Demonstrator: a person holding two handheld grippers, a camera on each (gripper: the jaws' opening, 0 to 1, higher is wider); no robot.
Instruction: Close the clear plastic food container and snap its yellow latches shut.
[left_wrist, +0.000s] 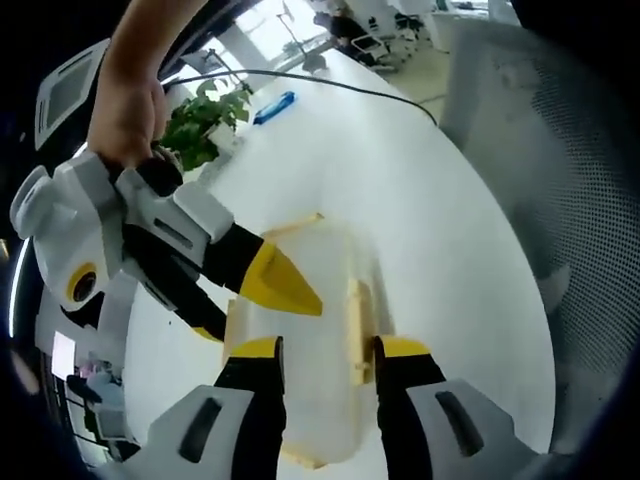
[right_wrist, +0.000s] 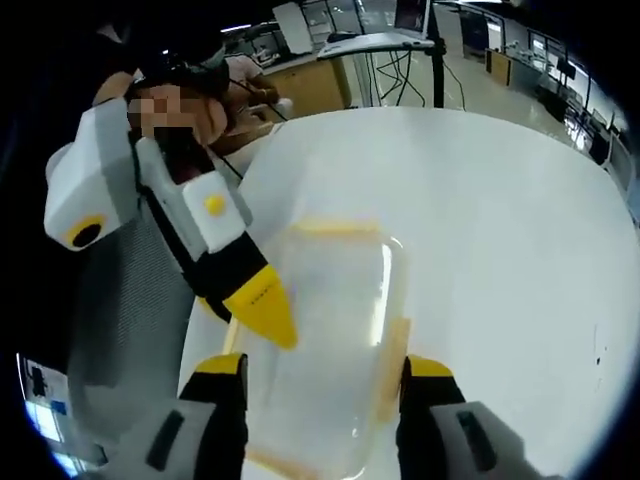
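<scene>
The clear plastic container (left_wrist: 320, 300) lies on the white table (left_wrist: 420, 200) with its lid on and pale yellow latches (left_wrist: 355, 330) along its sides. My left gripper (left_wrist: 328, 352) is open just above the container's near end. In the same view my right gripper (left_wrist: 250, 305) reaches in from the left, one yellow tip over the lid and one at the container's left side. In the right gripper view, the right gripper (right_wrist: 325, 367) is open over the container (right_wrist: 330, 320), and the left gripper's fingertip (right_wrist: 262, 305) rests at its left edge. A side latch (right_wrist: 393, 355) lies beside the right jaw.
A potted plant (left_wrist: 200, 125), a blue object (left_wrist: 273, 107) and a black cable (left_wrist: 330, 85) sit at the table's far side. Mesh office chairs stand close by (left_wrist: 560, 200) (right_wrist: 130, 300). A hand (left_wrist: 130, 110) holds the right gripper. Desks (right_wrist: 380, 45) stand further back.
</scene>
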